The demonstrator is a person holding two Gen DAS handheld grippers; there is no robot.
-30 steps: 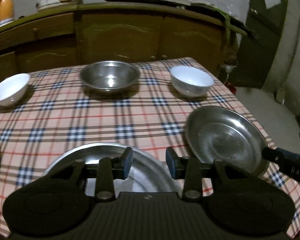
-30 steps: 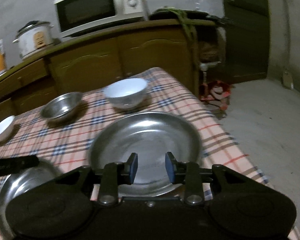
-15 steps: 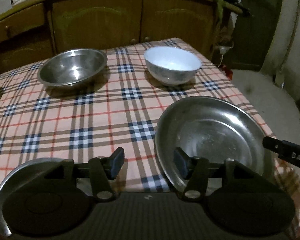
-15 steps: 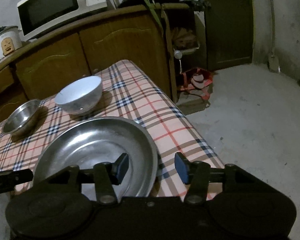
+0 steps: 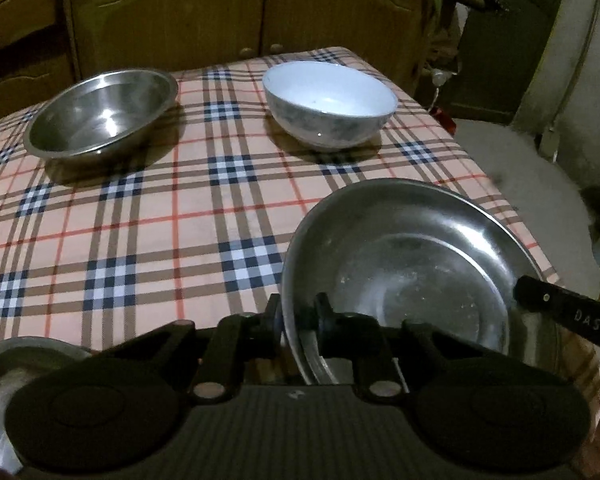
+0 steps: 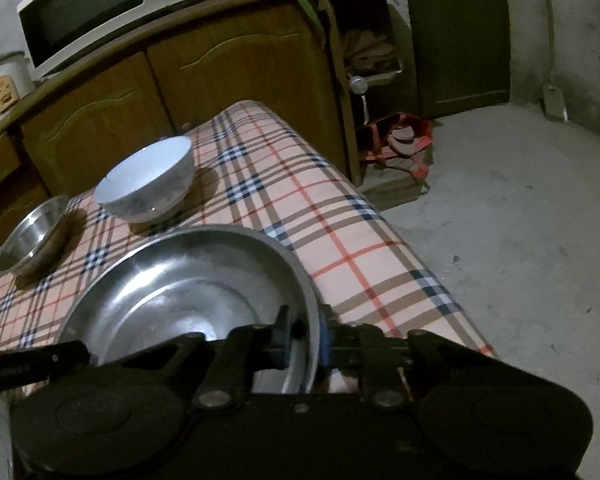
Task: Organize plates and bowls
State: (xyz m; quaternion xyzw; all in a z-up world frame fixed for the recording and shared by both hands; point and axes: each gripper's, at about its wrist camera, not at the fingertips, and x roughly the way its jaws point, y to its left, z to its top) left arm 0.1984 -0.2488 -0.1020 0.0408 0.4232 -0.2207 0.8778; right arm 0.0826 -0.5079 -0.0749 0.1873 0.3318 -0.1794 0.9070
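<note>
The table (image 5: 148,216), covered by a plaid cloth, carries all items. The wooden cabinet (image 6: 228,76) stands behind it, with a microwave (image 6: 80,12) on top.

The steel plate (image 5: 412,280) lies at the table's near right corner, beside the edge. Both grippers clamp its rim: the left gripper (image 5: 298,320) on the rim's left side, the right gripper (image 6: 304,334) on the side nearest the table edge (each set of jaws has just been closing, one pad inside the rim, one outside).

The steel bowl (image 5: 100,114) and white bowl (image 5: 328,104) sit apart at the far side. A second steel plate (image 5: 4,376) shows partly at lower left.
</note>
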